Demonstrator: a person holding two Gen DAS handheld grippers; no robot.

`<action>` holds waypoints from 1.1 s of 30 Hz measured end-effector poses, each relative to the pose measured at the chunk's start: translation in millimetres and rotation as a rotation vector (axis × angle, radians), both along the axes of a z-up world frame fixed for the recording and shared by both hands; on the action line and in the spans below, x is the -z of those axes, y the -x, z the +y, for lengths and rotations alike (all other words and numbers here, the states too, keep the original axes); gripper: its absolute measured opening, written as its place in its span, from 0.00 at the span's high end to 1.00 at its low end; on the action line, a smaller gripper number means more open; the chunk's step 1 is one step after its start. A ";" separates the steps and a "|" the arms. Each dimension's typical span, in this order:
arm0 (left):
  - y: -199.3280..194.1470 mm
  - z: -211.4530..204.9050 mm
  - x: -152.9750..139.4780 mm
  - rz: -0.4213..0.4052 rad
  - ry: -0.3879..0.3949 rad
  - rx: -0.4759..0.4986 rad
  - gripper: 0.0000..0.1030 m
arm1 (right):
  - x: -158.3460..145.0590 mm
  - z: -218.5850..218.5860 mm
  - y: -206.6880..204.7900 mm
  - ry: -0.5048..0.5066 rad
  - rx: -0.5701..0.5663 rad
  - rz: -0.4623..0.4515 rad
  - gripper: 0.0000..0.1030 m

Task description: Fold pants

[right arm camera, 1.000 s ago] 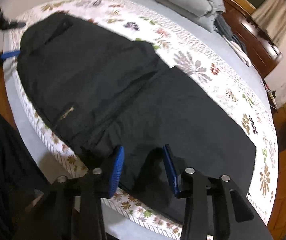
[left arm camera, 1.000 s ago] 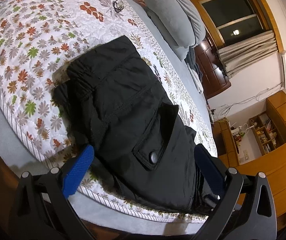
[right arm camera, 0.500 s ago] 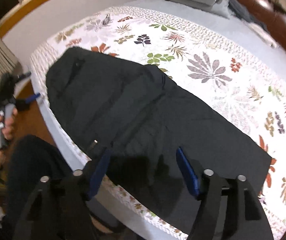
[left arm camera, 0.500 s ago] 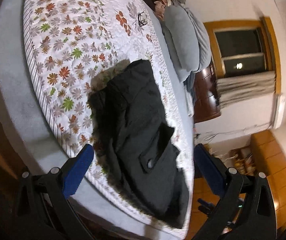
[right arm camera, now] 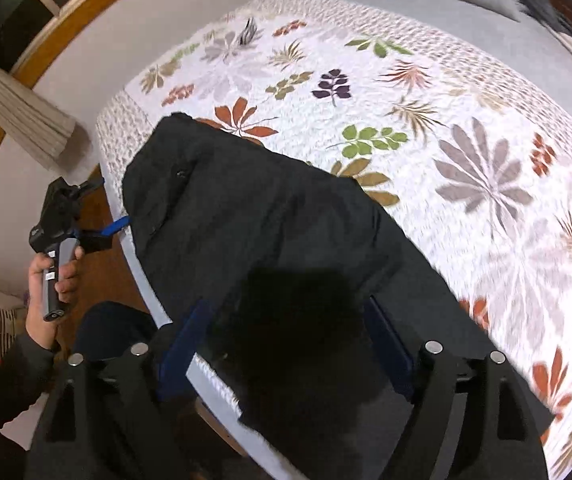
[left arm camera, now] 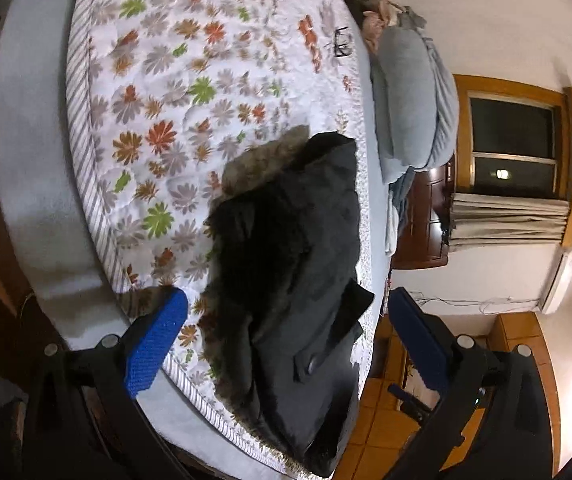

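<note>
Black cargo-style fabric pants [right arm camera: 270, 216] lie lengthwise along the near edge of the bed, on the white quilted bedspread with a floral print [right arm camera: 466, 128]. The waist end is toward the left gripper; the leg end runs off toward the lower right in the right wrist view. A flapped side pocket with a snap button [left arm camera: 312, 364] faces up.

Handling, as a judgement: the cloth looks thick and matte, soft and limp, moderately heavy for a garment, not slippery and not fragile. It should drape and sag when lifted by one point, so a two-point grip seems best. Likely holds are the waistband corners at the waist end and the hem corners at the leg end. The pocket flap is a poor hold, since only that layer would lift.

Left gripper [left arm camera: 286, 344]: blue-padded jaws set wide, nothing between them, held off the bed edge just short of the pants; the left hand [right arm camera: 52, 280] grips its handle.

Right gripper [right arm camera: 286, 352]: jaws likewise spread wide above the mid section of the pants. Contact with the cloth cannot be told; shadow hides it.

Grey pillows [left arm camera: 410, 92] sit at the head of the bed, well apart.
</note>
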State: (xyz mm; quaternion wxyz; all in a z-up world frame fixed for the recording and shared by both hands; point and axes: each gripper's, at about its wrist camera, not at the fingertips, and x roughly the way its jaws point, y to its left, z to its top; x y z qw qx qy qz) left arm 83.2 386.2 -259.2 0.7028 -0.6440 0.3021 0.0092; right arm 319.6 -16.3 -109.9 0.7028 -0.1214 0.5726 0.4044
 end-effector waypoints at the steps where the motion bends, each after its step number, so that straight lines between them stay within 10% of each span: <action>1: -3.0 -1.1 -0.1 0.001 -0.006 0.009 0.03 | 0.8 6.2 -5.8 -0.009 -0.013 0.020 0.21; 19: -15.9 -15.9 4.7 -0.039 -0.048 0.016 0.04 | 33.6 222.3 -88.1 -0.008 -0.368 0.275 0.16; 28: -26.9 -9.3 8.9 -0.075 0.130 0.012 0.07 | 67.6 297.4 -93.3 0.025 -0.490 0.370 0.15; 33: -29.0 -14.7 9.6 -0.042 0.074 0.027 0.36 | 81.4 320.2 -95.3 0.021 -0.539 0.421 0.15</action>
